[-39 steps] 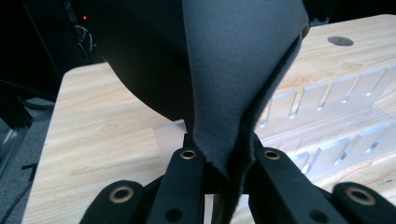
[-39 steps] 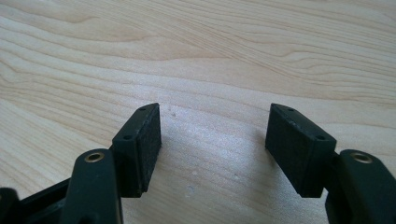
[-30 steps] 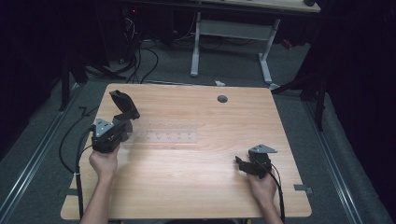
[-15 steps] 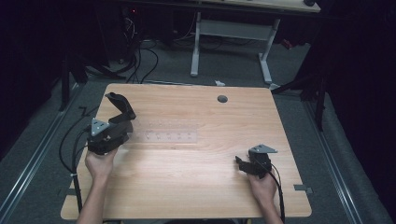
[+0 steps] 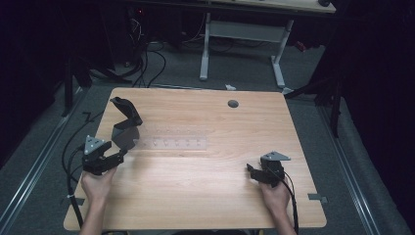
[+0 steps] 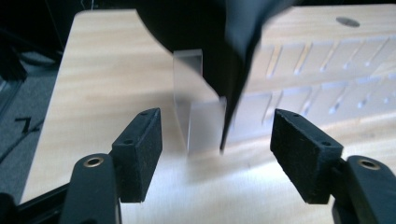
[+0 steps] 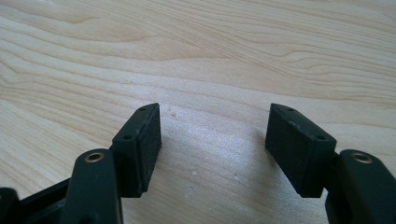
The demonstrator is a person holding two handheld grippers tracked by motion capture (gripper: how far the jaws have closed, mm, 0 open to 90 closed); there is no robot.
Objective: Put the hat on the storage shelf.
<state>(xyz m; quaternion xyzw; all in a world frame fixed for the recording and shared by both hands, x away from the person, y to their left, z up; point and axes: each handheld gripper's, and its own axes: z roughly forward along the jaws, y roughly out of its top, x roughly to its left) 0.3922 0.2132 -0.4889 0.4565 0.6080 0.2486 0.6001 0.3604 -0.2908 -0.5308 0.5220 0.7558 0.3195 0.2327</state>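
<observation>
In the high view, a black folded object (image 5: 126,113) is standing on the wooden worktop (image 5: 205,196) near its left edge, toward the far left corner. It is sitting at the left end of a clear plastic tray (image 5: 169,143) with a row of small compartments, which is lying across the worktop's left half. The left gripper (image 5: 116,157) is hovering just on the near side of the object, close to the left edge, with a hand (image 5: 96,185) holding it from behind; its jaws have just been opening and are standing apart from the object. The right gripper (image 5: 250,172) is resting near the right near corner, well apart from the tray, held by the other hand (image 5: 275,197).

In the left gripper view, the two black pads (image 6: 142,151) are standing wide apart with nothing pressed between them. Beyond them the black folded object (image 6: 233,56) is rising blurred at the top of the picture, its lower edge coming down onto the end of the clear plastic tray (image 6: 299,70), whose compartments are running off to the right.

In the right gripper view, the pads (image 7: 142,144) are likewise standing wide apart, gripping nothing, with bare wood grain of the worktop (image 7: 210,56) lying between and beyond them.
</observation>
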